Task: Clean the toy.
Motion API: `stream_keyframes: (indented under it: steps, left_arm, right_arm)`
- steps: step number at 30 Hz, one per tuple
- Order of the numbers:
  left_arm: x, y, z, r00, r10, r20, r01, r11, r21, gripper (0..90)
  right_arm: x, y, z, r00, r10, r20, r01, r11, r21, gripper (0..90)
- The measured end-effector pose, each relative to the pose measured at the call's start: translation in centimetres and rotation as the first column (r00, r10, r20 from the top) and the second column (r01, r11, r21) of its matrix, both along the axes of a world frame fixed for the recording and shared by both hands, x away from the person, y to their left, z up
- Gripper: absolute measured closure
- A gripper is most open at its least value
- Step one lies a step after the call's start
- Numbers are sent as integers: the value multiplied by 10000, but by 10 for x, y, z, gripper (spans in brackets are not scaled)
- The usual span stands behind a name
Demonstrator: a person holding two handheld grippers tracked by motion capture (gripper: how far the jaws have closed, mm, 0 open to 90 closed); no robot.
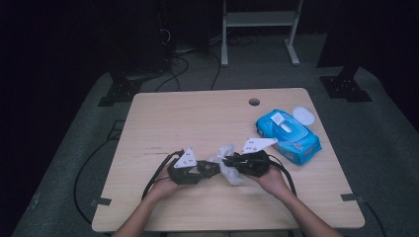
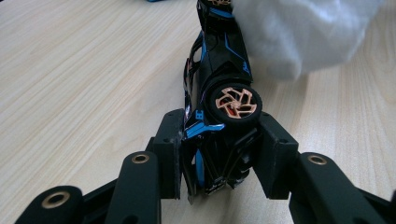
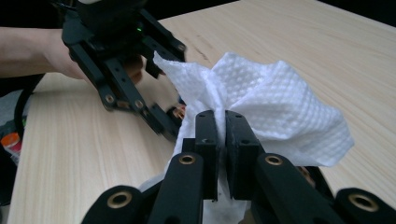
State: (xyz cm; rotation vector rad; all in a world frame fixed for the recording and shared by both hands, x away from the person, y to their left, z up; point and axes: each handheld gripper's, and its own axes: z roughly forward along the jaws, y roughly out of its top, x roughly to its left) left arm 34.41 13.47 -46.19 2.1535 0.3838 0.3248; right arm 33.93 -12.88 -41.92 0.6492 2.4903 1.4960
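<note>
We see left gripper point(image 2: 219, 154) clamped on rear end of black toy car point(image 2: 219, 70) — car lies on its side on table point(image 2: 70, 70), copper-spoked wheel point(image 2: 235, 101) facing camera. Right gripper point(image 3: 221, 135) pinched shut on white wet wipe point(image 3: 280, 107), bunched against car's far end. Blue wipes pack point(image 1: 289, 134) near table's right edge, well apart from our hands.

Bench point(image 1: 197, 118) under my tools evenly lit; room beyond it dark. Soft shadows, no glare. Wipe point(image 2: 303, 32) beyond left tool slightly soft-focused.
</note>
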Motion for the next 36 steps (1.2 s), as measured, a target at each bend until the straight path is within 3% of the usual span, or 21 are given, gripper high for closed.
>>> stream_keyframes:
  steps: [5, 9, 12, 20, 22, 27, 30, 36]
  left_arm:
    - [0, 0, 0, 10000, 0, 9, 0, 10000, -19, 579]
    - [1, 1, 0, 10000, 46, -72, -46, 10000, -52, 580]
    - [1, 1, 0, 10000, 31, -71, -32, 10000, -72, 580]
    - [0, 0, 0, 10000, 4, 14, -5, 10000, 38, 579]
    - [0, 1, 0, 10000, 7, -19, -7, 10000, 33, 579]
    - [1, 1, 0, 9998, -103, -146, 102, 9999, -80, 579]
    - [1, 2, 0, 9998, -134, -130, 134, 9999, -19, 578]
    - [1, 2, 0, 9998, -153, -94, 153, 9999, 10, 579]
  right_arm:
    - [8, 37, -4, 9987, 458, -217, -464, 9985, -281, 841]
    - [13, 53, -11, 9978, 562, -353, -578, 9972, -465, 839]
    - [16, 48, -11, 9981, 479, -395, -498, 9976, -490, 838]
    - [20, 20, -9, 9987, -388, -317, 362, 9963, -786, 835]
    - [19, 23, -9, 9989, -368, -298, 342, 9961, -819, 835]
    - [16, 48, -9, 9983, 314, -485, -340, 9980, -541, 834]
    - [14, 60, -10, 9981, 510, -348, -532, 9966, -637, 835]
    - [16, 45, -8, 9997, 158, -175, -171, 9966, -805, 835]
